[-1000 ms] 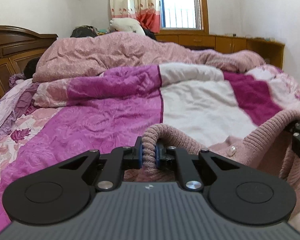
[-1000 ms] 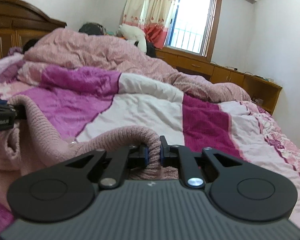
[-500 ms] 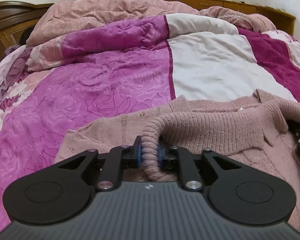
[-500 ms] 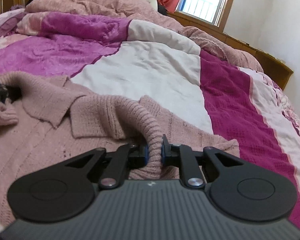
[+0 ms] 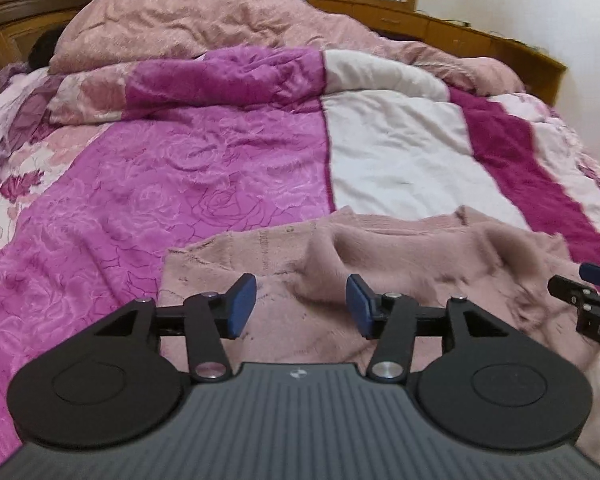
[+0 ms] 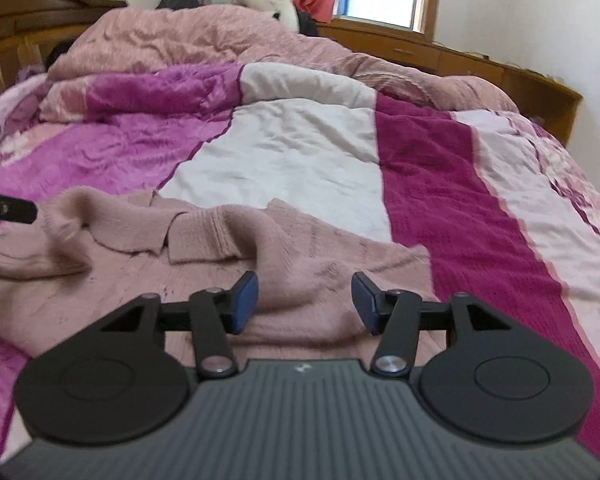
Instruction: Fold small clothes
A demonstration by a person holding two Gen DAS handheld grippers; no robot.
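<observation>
A small dusty-pink knitted cardigan (image 5: pixel 400 264) lies spread on the bed, its collar toward the far side; it also shows in the right wrist view (image 6: pixel 300 256). My left gripper (image 5: pixel 301 306) is open, just above the cardigan's left part, holding nothing. My right gripper (image 6: pixel 304 302) is open over the cardigan's right part, a ridge of knit between its blue pads (image 6: pixel 245 300). The right gripper's tip shows at the right edge of the left wrist view (image 5: pixel 592 300). The left gripper's tip shows at the left edge of the right wrist view (image 6: pixel 8 209).
The bed is covered by a purple, white and magenta patchwork quilt (image 5: pixel 220 168). A bunched pink duvet (image 5: pixel 220 28) lies at the far end. A wooden headboard (image 5: pixel 16 12) stands at far left, a low wooden cabinet (image 6: pixel 480 64) under the window at far right.
Both grippers lowered the cardigan from the air onto the bed, then opened and let go of its knit edge. The cardigan now lies loose on the quilt.
</observation>
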